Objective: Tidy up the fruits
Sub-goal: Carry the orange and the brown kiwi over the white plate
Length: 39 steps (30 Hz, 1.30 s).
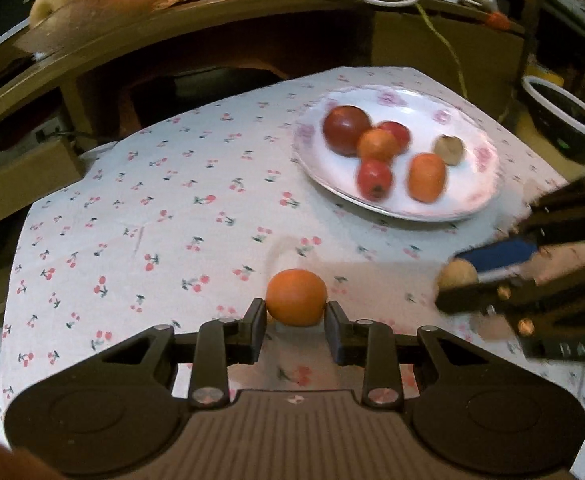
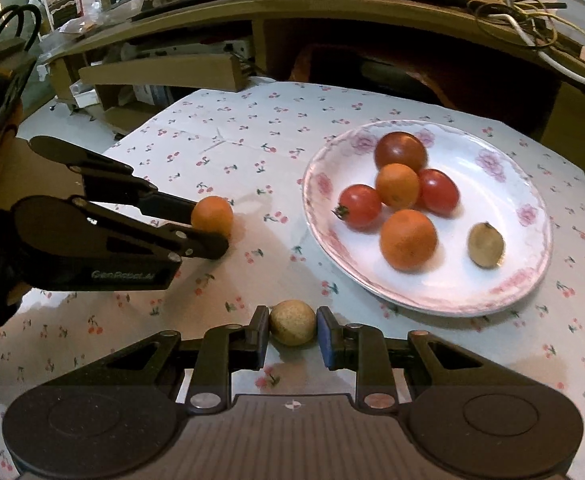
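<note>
While the left gripper (image 1: 295, 320) is pinching an orange (image 1: 296, 297), the right gripper (image 2: 292, 334) is clamping a tan fruit (image 2: 292, 322). Both should be lifting gently (round fruit rolls) toward the plate (image 2: 504, 292).

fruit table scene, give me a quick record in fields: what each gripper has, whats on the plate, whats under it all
left gripper: closed on a small orange fruit, over the cloth
right gripper: closed on a tan round fruit, over the cloth
plate: white with pink flowers, to the right of both grippers
on plate: three red fruits, two orange ones, one brownish one
surface: white cherry-print tablecloth
background: wooden shelf with cables and a bowl of larger fruit
task status: two fruits not yet on the plate
</note>
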Available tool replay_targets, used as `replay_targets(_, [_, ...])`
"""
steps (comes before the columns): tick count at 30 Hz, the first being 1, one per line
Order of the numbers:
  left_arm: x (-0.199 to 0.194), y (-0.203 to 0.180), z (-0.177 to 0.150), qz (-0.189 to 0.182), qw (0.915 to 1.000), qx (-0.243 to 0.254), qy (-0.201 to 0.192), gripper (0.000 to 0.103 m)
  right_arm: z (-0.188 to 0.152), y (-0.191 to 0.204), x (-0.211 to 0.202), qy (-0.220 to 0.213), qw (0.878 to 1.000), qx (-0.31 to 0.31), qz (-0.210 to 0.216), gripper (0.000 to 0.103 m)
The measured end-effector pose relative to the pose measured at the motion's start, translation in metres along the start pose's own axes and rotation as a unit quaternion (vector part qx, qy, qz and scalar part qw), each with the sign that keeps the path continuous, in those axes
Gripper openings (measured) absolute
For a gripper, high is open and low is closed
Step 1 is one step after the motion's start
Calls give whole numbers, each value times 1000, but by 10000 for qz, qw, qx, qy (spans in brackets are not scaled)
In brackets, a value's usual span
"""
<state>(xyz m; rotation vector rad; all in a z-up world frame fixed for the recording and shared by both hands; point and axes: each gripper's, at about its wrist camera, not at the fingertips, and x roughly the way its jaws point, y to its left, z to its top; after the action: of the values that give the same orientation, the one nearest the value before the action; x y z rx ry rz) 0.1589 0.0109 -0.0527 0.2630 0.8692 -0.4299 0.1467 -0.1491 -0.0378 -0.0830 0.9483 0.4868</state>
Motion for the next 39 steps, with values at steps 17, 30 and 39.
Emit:
replay_targets(17, [-30,-17,-18,29,9997,261,-22,43,-41,0,-40,156,9985,214,-477,27])
replay_targets(30, [-7,-11,-7,100,9997,221,-56,51,-44,1,-32,121,9987,150,-470,28])
replay_targets(39, [-6,-12,-9,78,9998,176,0,39,-43,-2,-33,125,9992,97,-377,28])
